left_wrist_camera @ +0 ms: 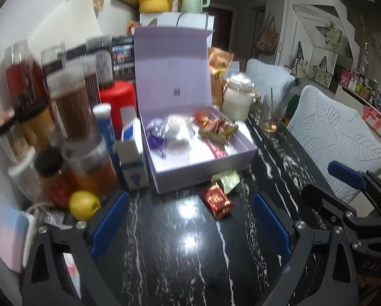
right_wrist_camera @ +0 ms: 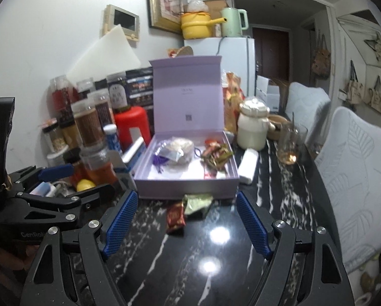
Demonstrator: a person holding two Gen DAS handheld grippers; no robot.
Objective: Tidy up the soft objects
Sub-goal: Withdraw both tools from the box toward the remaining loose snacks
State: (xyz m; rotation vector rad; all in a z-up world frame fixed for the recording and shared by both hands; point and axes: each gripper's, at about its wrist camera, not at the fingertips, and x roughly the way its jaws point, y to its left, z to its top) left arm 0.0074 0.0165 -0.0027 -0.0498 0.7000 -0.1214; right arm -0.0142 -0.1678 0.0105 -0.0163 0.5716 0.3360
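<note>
Black marble table point(right_wrist_camera: 287, 204), open lilac box point(right_wrist_camera: 187, 178) holding wrapped sweets near its back edge, red packet point(right_wrist_camera: 175, 219) and green packet point(right_wrist_camera: 197, 203) touching just before the box, left gripper point(left_wrist_camera: 190, 223) and right gripper point(right_wrist_camera: 187, 220) both spread wide, empty, packets apart from their pads.

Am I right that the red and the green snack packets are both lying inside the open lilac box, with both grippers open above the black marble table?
Not quite: the red packet and green packet lie on the black marble table, in front of the open lilac box, as the right wrist view shows. Both the left gripper and right gripper are open.
</note>
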